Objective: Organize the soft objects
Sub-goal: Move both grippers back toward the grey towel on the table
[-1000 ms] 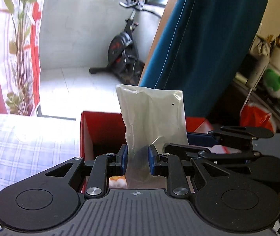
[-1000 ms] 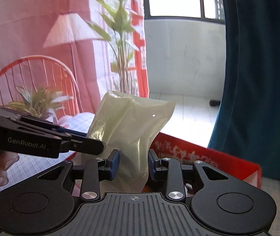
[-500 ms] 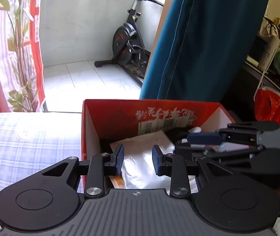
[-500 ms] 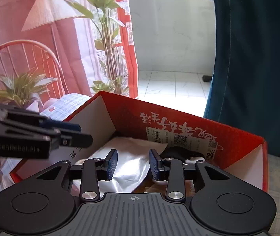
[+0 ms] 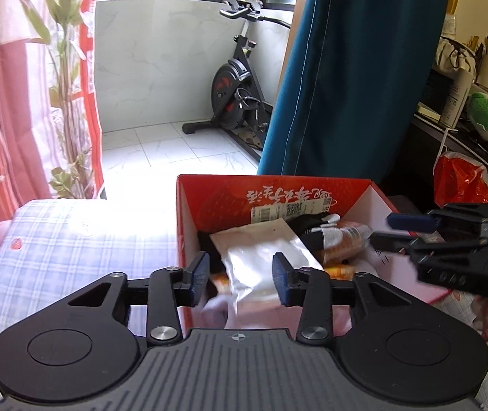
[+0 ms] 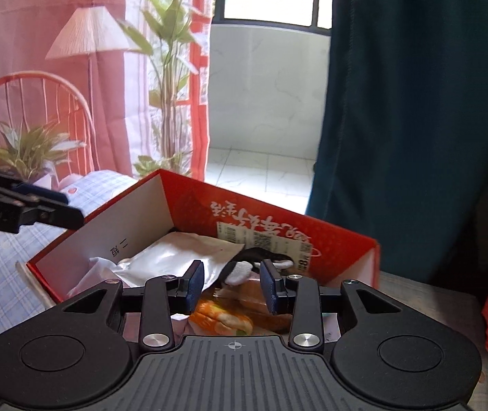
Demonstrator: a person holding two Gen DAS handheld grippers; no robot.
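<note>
Both tongs [image 5: 240, 275] now off pouch [image 5: 261, 257]

Pouch [image 5: 261, 257] in box [image 5: 189, 226]; sock [image 6: 244, 269], snack packs [image 6: 223, 318] right of pouch.

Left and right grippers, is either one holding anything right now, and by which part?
Nothing is held. Both the left gripper and right gripper have open jaws above the red box; the white pouch lies inside.

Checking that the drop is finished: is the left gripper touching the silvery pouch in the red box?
Apart. In the left wrist view the left gripper is open, its pads clear of the silvery pouch lying in the red box.
</note>
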